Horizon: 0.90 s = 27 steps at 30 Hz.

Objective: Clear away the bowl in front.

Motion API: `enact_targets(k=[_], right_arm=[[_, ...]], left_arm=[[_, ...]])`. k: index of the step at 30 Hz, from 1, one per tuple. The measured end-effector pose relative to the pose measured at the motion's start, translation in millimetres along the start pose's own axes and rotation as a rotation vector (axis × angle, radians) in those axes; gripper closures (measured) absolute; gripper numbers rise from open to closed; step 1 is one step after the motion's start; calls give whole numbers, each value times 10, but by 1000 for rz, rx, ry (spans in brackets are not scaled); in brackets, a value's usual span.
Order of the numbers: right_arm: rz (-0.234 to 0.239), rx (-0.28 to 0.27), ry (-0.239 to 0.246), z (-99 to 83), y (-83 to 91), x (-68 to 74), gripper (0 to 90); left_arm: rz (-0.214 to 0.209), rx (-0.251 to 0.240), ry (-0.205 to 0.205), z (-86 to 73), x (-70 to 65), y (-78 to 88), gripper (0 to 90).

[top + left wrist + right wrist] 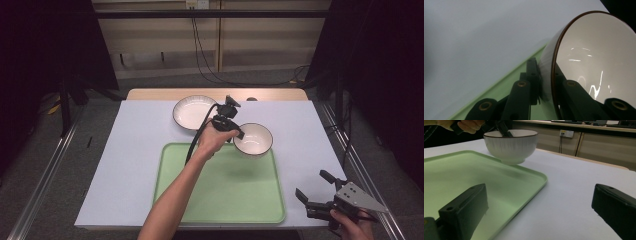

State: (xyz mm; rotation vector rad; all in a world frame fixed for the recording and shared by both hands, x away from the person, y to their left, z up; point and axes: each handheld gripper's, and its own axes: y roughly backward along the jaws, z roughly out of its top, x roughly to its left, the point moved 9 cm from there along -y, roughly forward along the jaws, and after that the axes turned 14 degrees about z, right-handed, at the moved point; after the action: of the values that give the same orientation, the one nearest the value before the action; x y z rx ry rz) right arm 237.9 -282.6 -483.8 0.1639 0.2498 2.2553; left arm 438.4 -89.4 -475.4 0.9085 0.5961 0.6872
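A white bowl (pixel 253 138) with a dark rim hangs just above the far right corner of the light green tray (pixel 220 192). My left gripper (pixel 237 134) is shut on the bowl's left rim, one jaw inside and one outside, as the left gripper view shows on the bowl (pixel 594 57). In the right gripper view the same bowl (pixel 511 145) is lifted slightly over the tray (pixel 474 177). My right gripper (pixel 316 187) stands open near the table's front right corner, with nothing between its jaws. A white plate (pixel 194 112) lies at the back of the table.
The table carries a white sheet (pixel 130 160) under the tray and plate. Metal rails (pixel 45 170) run along both sides of the table. Cables (pixel 205 55) hang down the back wall. Bare white surface (pixel 574 195) lies to the right of the tray.
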Motion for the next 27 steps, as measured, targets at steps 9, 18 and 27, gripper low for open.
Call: enact_targets(k=[9, 18, 27], right_arm=[[-1, 1, 0, -5, 3, -3, 0], [-2, 8, -6, -17, 9, -4, 0], [-1, 5, -4, -18, 8, 1, 0]], left_arm=[[-6, 16, 4, 32, -106, -163, 827], [1, 33, 21, 29, -134, -364, 828], [11, 56, 31, 13, -131, -521, 828]])
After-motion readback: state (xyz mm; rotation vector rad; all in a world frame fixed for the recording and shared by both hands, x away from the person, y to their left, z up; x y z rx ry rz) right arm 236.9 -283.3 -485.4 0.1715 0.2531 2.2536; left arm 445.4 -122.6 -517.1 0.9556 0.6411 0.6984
